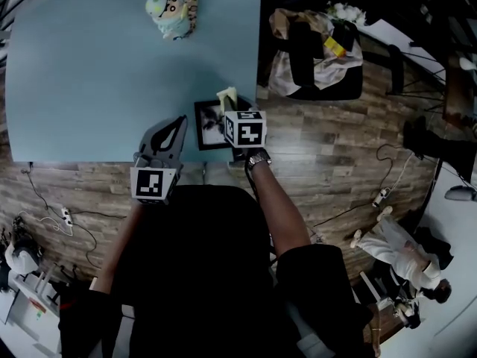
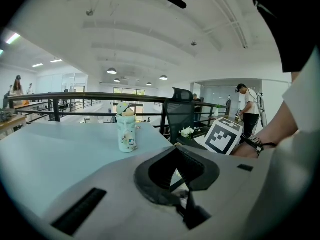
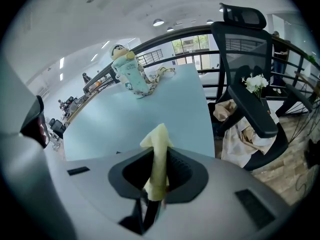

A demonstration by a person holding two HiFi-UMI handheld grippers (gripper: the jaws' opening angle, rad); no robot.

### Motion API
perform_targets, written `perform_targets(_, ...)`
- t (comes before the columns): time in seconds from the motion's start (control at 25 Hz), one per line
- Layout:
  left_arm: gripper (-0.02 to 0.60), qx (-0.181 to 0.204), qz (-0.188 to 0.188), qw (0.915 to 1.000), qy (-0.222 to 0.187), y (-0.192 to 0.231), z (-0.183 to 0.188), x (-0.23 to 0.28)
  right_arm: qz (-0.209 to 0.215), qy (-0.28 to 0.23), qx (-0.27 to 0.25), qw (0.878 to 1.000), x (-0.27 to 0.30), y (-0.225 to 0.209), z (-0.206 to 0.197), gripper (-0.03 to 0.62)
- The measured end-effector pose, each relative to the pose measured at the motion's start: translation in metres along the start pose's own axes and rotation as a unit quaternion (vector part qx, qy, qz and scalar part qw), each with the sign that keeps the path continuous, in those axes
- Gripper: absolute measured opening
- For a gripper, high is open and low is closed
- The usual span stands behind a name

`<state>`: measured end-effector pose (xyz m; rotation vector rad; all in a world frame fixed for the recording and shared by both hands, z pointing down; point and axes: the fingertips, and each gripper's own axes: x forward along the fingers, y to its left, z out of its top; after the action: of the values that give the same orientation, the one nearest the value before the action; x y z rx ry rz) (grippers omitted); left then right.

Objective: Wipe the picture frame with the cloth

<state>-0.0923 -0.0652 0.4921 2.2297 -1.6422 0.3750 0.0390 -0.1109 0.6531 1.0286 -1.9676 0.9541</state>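
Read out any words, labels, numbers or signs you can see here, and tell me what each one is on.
None can be read.
On the marker cubes: black-and-white square patterns only, no words.
On the bottle: cartoon print, any lettering too small to read.
In the picture frame: a dark photo, nothing legible.
On the cloth: plain, no print.

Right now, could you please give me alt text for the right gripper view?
The right gripper pinches a pale yellow cloth that stands upright between its jaws. Beyond lie a light blue table, a patterned bottle and an office chair.
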Motion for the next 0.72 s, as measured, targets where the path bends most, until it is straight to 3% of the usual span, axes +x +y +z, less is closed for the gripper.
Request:
perform_targets(0.32,-0.003,0.006,0.004,0.9999,-0.013,-0.003,0.007,0.003,0.009,-0.016,-0.011,1.000,-0.004,-0.003,0.020,0.058)
perform_targets(0.72,-0.003,0.006,0.026,0.9996,-0.011,-0.005,0.004,-0.021,0.037,-0.080,-0.030,0.996,-0.058,0.011,0.051,0.058)
